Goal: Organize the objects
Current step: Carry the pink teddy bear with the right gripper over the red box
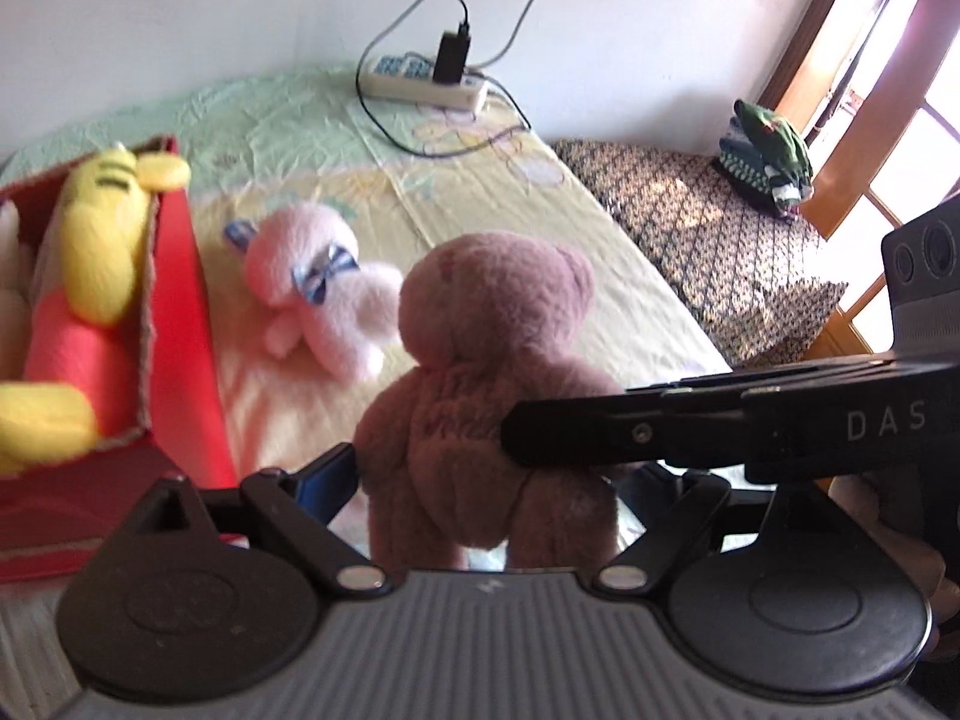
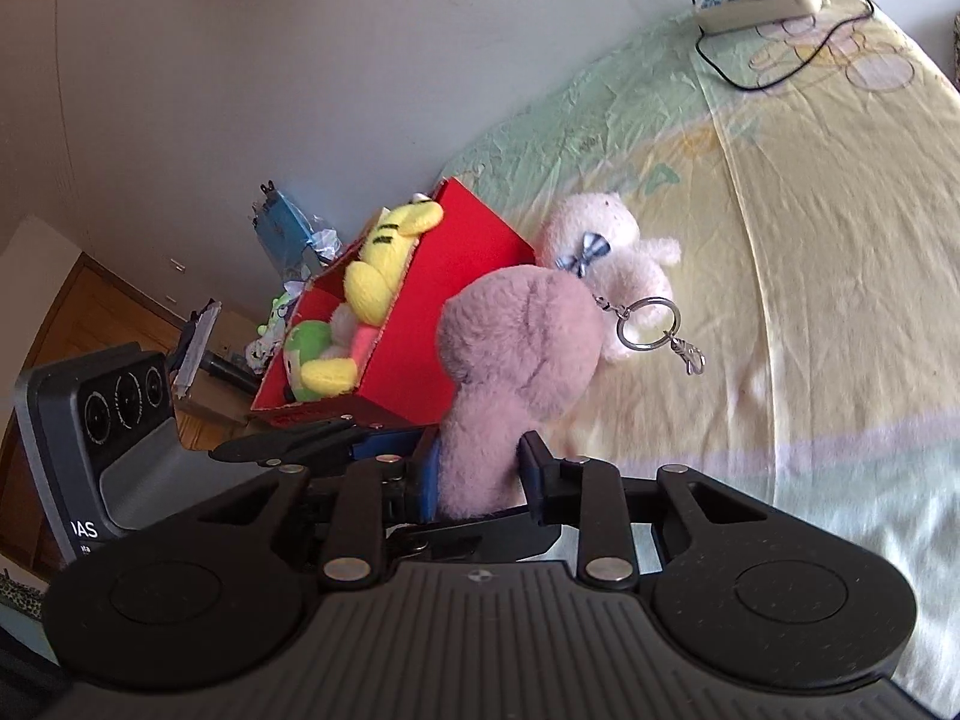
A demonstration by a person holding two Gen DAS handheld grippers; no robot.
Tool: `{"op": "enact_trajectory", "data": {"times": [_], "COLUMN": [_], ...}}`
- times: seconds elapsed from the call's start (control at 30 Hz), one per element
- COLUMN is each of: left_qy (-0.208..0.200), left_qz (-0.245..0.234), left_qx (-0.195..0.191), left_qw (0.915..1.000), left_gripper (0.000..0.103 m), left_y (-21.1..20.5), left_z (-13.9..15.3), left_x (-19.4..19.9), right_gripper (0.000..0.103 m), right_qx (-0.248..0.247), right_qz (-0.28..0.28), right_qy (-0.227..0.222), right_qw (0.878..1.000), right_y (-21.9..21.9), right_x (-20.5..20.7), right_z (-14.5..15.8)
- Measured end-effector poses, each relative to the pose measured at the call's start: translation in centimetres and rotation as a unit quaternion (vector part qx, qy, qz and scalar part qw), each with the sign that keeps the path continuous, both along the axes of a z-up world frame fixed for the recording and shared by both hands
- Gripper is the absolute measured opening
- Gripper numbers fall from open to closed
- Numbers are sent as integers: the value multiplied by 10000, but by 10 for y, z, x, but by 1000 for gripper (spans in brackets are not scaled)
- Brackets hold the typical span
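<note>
Jaws of right gripper (image 2: 480, 474) nearly closed, clamped on lower body of mauve plush bear (image 2: 516, 354); bear held off the bed (image 2: 840, 252), head up, keyring (image 2: 648, 324) dangling from head. Jaws of left gripper (image 1: 480, 480) partly open, straddling the same bear's legs; contact with pads not discernible. Red box (image 1: 180, 312) at left on bed, holding yellow striped plush (image 1: 102, 240) and others. Pale pink plush (image 1: 318, 288) with blue bows lying on bed between box and bear. Power strip (image 1: 420, 84) far, near wall.
</note>
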State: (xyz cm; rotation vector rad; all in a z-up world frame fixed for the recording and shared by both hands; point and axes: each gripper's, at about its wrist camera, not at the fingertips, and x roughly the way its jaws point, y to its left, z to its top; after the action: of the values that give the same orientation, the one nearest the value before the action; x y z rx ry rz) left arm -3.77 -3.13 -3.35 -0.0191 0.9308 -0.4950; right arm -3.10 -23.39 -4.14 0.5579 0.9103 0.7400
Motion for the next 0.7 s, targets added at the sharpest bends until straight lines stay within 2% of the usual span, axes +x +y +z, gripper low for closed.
{"op": "enact_trajectory", "data": {"times": [0.27, 0.53, 0.7], "left_qy": [-516, -913, -1068], "left_qz": [495, 759, 801], "left_qx": [-17, -172, -193], "left_qw": [9974, 9928, 9909], "left_gripper": [88, 88, 88], "left_y": [18, 54, 87], "left_z": [37, 64, 75], "left_x": [-6, -9, -11], "right_gripper": [30, 30, 30], "right_qx": [73, 103, 124], "right_qz": [333, 523, 518], "right_qy": [-862, -1411, -1564], "right_qw": [9957, 9886, 9863], "right_y": [23, 57, 87], "right_x": [1, 6, 9], "right_z": [37, 64, 74]}}
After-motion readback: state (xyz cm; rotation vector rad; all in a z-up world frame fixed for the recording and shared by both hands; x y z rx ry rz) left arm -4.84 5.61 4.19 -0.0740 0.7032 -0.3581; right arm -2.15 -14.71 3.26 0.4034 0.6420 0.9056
